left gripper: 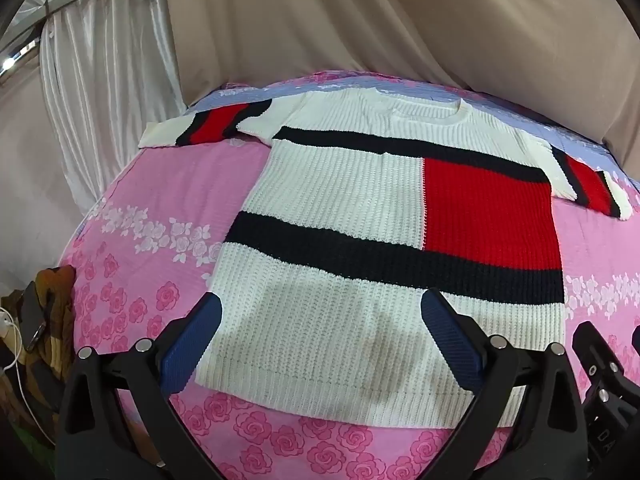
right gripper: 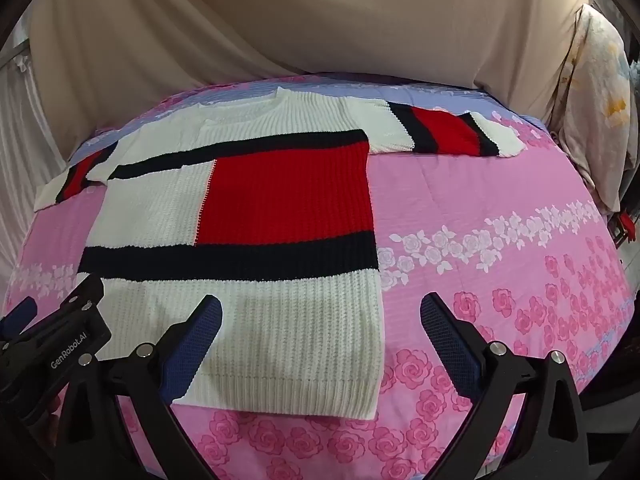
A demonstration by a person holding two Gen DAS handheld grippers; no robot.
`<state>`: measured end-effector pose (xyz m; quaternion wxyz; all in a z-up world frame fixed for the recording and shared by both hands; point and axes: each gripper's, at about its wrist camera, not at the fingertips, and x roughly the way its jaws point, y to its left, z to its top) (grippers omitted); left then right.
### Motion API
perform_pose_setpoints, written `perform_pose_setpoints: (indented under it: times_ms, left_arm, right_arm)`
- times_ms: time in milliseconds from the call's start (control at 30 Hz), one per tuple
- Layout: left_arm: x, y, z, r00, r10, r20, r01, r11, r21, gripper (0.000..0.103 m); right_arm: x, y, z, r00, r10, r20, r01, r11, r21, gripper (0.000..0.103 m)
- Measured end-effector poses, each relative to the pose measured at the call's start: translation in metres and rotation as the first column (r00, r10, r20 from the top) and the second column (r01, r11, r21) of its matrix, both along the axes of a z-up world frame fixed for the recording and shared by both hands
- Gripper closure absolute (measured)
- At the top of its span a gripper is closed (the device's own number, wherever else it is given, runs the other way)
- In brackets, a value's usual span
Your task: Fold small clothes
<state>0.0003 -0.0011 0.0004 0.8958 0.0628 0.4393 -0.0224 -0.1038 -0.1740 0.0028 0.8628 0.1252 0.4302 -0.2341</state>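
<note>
While sweater [left gripper: 372,280] lies flat, both jaws spread above hem

We note black plastic frames on the left gripper [left gripper: 320,336] and right gripper [right gripper: 320,336], blue ribbed finger pads [left gripper: 192,344], silver round screws [right gripper: 498,347], and white "GenRobot.AI" lettering [right gripper: 68,352].

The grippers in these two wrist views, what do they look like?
Both the left gripper and right gripper have black plastic arms, silver round bolt heads and ribbed dark blue finger pads. The left gripper's black body reads "GenRobot.AI" in white.
</note>
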Motion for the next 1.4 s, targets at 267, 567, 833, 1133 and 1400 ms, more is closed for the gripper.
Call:
perform_pose_setpoints:
  times_ms: [267, 567, 833, 1133, 1400]
  left_arm:
    - [-0.004, -0.004, 0.003, 1.0, -0.016, 0.007, 0.016, 1.0, 0.005, 0.005]
    - [-0.005, -0.012, 0.002, 0.999, -0.043, 0.006, 0.043, 0.999, -0.006, 0.005]
    - [-0.004, -0.023, 0.005, 0.998, -0.062, 0.017, 0.062, 0.998, -0.014, 0.005]
    - [-0.004, -0.027, 0.002, 0.998, -0.067, 0.009, 0.067, 0.998, -0.009, 0.005]
    - [-0.006, -0.03, -0.004, 0.997, -0.077, -0.004, 0.077, 0.997, -0.003, 0.005]
  right_arm:
    - [0.0, -0.002, 0.0, 1.0, -0.001, 0.0, 0.001, 1.0, 0.007, 0.005]
    - [-0.002, 0.001, 0.007, 1.0, 0.0, 0.014, 0.0, 1.0, -0.022, 0.005]
    - [-0.003, -0.009, 0.014, 0.999, -0.009, 0.033, 0.01, 0.999, -0.039, 0.005]
    - [-0.001, -0.011, 0.015, 0.999, -0.007, 0.032, 0.009, 0.999, -0.046, 0.005]
    - [-0.002, -0.012, 0.01, 1.0, -0.005, 0.017, 0.005, 0.999, -0.041, 0.005]
